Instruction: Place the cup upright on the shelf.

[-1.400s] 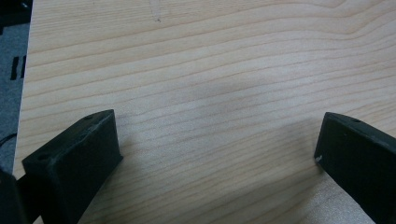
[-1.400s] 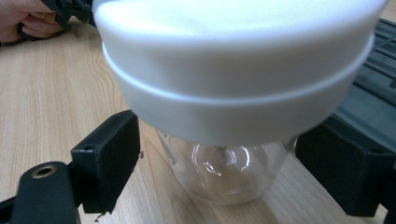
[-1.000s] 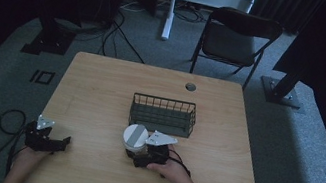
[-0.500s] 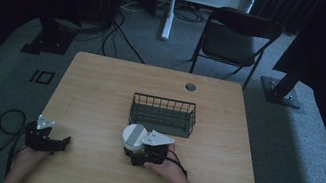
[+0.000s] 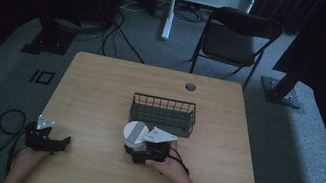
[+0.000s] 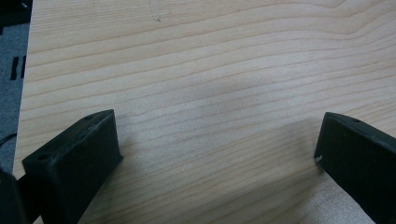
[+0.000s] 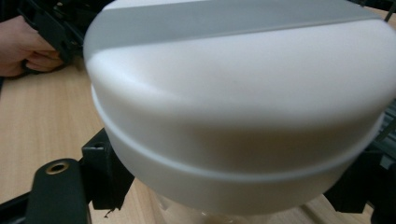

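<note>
The jar [image 5: 135, 134] stands on the table [image 5: 100, 90] just before the wire basket [image 5: 163, 115].

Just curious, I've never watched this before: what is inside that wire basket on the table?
The wire basket looks empty: through its mesh only dark floor shows. The white-lidded jar in the right gripper stands just outside it. The near wall partly hides the bottom.

No readable text, label or number anywhere — none legible.

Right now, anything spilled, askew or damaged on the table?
Nothing stands out. The white lidded jar sits upright between the right tongs, just in front of the wire basket, which stands square on the table. The left tongs rest open over bare wood. No spill or damage shows.
</note>
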